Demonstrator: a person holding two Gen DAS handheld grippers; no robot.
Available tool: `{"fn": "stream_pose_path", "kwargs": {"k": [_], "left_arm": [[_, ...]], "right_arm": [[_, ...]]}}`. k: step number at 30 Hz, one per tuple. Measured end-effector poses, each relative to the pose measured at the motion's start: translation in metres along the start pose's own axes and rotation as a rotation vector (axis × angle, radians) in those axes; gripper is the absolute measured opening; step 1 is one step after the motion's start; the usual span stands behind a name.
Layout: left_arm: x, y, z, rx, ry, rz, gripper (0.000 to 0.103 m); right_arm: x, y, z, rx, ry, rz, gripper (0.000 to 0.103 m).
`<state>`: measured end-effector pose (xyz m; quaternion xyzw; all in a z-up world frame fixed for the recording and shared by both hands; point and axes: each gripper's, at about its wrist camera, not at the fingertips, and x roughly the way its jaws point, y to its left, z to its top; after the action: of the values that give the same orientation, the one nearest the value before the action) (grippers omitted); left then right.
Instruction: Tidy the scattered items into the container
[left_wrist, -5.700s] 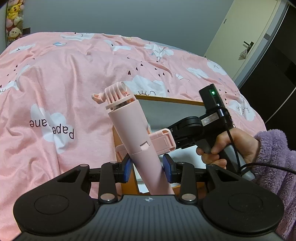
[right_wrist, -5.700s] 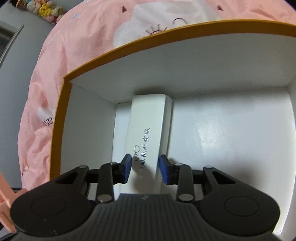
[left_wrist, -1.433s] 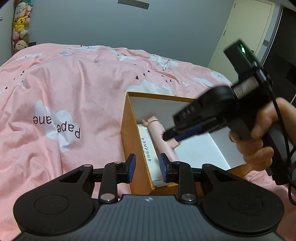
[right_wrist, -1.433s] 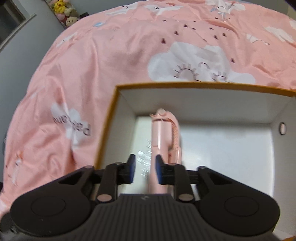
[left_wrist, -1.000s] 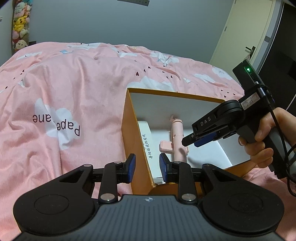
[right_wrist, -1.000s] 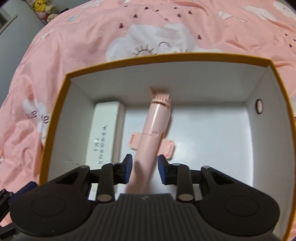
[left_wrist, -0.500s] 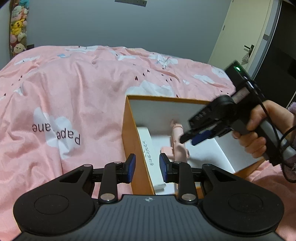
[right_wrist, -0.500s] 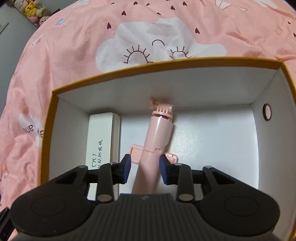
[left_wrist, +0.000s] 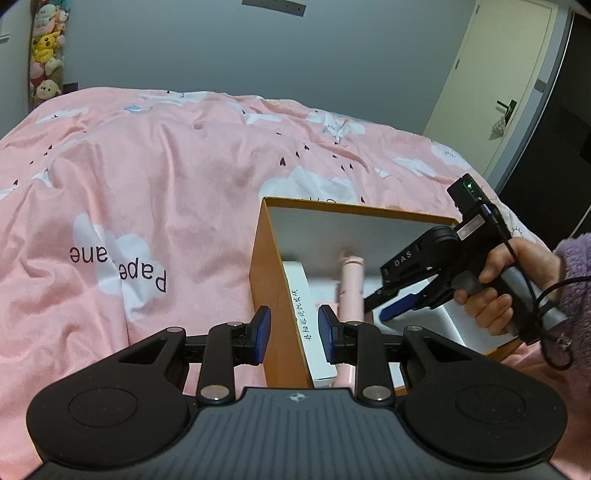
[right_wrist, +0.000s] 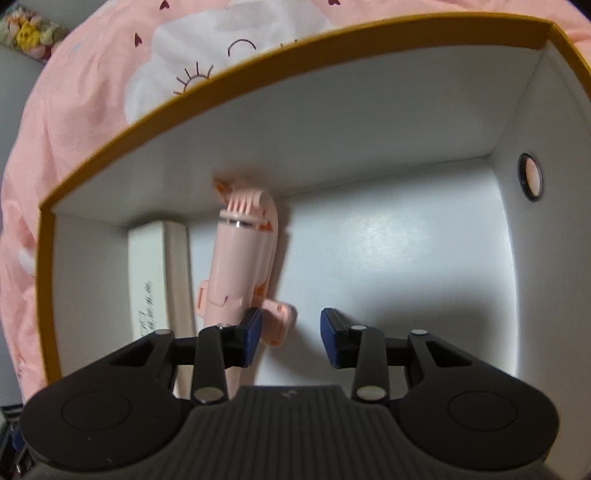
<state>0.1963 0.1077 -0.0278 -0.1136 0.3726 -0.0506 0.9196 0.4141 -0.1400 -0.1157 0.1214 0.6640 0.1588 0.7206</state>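
An orange-rimmed white box (left_wrist: 354, 212) (right_wrist: 258, 74) sits on the pink bedspread (left_wrist: 147, 184). Inside it a long white carton (left_wrist: 301, 295) (right_wrist: 151, 273) lies along the left wall, with a pink selfie stick (left_wrist: 351, 291) (right_wrist: 240, 266) beside it on the floor. My right gripper (right_wrist: 291, 332) (left_wrist: 380, 308) reaches down into the box, held by a hand (left_wrist: 495, 291). Its jaws are opening with nothing between them, and the stick lies just left of its left finger. My left gripper (left_wrist: 291, 334) hovers at the box's near left corner, open and holding nothing.
The bedspread spreads wide to the left and behind the box. A round grommet hole (right_wrist: 530, 181) pierces the box's right wall. A purple fleece sleeve (left_wrist: 576, 280) is at the right edge. A door and a dark wardrobe stand at the far right, plush toys at the far left.
My right gripper has sunk deeper into the box and slid right, off the pink stick; its jaws have widened. The stick now lies free on the box floor. The left gripper stays put.
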Motion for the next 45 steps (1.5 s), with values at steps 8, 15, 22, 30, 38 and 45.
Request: {"fn": "stream_pose_path", "kwargs": {"k": [8, 15, 22, 30, 38, 45], "left_arm": [[0.007, -0.005, -0.005, 0.01, 0.018, 0.001, 0.032], [0.0, -0.006, 0.005, -0.001, -0.02, -0.01, 0.032], [-0.001, -0.004, -0.005, -0.003, 0.005, 0.006, 0.032], [-0.007, -0.002, -0.003, -0.01, -0.031, -0.015, 0.032], [-0.019, 0.005, -0.01, -0.036, -0.053, -0.03, 0.032], [-0.027, 0.015, -0.012, -0.068, -0.08, -0.052, 0.032]], "right_arm": [[0.005, -0.004, -0.01, 0.006, -0.037, 0.129, 0.02], [-0.018, 0.008, -0.011, -0.046, -0.058, 0.242, 0.016], [-0.012, 0.039, -0.018, -0.154, -0.13, 0.105, 0.012], [-0.033, 0.057, -0.03, -0.162, -0.142, 0.06, 0.007], [-0.053, 0.097, -0.027, -0.186, -0.144, -0.004, 0.007], [-0.051, 0.128, -0.029, -0.203, -0.105, -0.114, 0.007]]}}
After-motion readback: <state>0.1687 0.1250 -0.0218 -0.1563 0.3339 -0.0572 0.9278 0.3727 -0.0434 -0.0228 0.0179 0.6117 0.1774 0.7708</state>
